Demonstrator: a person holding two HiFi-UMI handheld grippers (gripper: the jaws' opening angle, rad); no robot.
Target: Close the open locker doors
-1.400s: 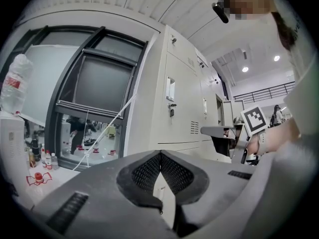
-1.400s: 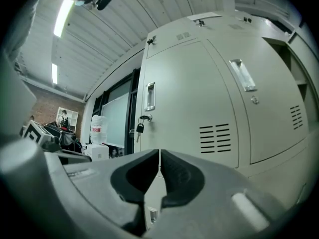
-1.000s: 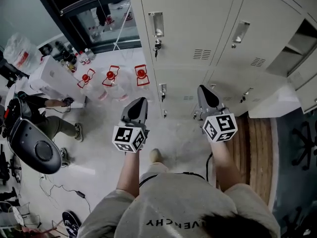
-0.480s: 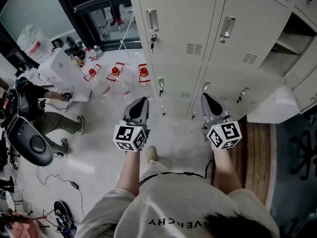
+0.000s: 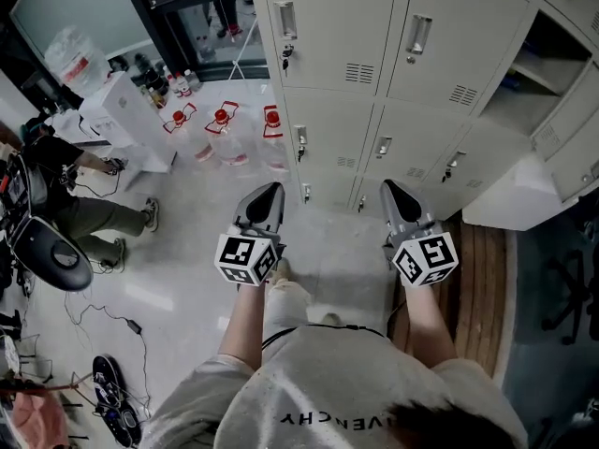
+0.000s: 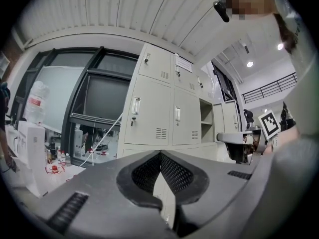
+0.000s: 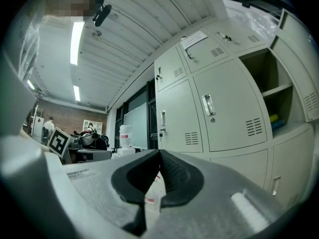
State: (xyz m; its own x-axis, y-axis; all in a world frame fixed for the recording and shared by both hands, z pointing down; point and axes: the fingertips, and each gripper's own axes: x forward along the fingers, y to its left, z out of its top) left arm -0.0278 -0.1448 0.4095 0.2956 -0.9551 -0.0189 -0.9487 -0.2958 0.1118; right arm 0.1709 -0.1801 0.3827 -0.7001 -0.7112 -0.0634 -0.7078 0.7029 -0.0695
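Compared with a second ago, the locker bank (image 5: 337,26) is sitting higher in the head view, and a lower row of doors is now showing just ahead of both tools. The left gripper (image 5: 270,191) and the right gripper (image 5: 389,189) are pointing level at closed doors, each with its jaws pressed together and nothing between them.

The open locker door (image 5: 510,199) is standing out from the bank, ahead and to the right of the right gripper and apart from it; its open compartment (image 5: 552,64) is gaping further ahead on that same side. The right gripper looks best placed for it. Meeting the door's outer face near the free edge with the closed tip, and pushing steadily until it latches, should work better than striking near the hinge.

Open floor is lying ahead of both tools. Water bottles (image 5: 222,120) are standing ahead and left of the left gripper, near the locker base, well clear of the swing.
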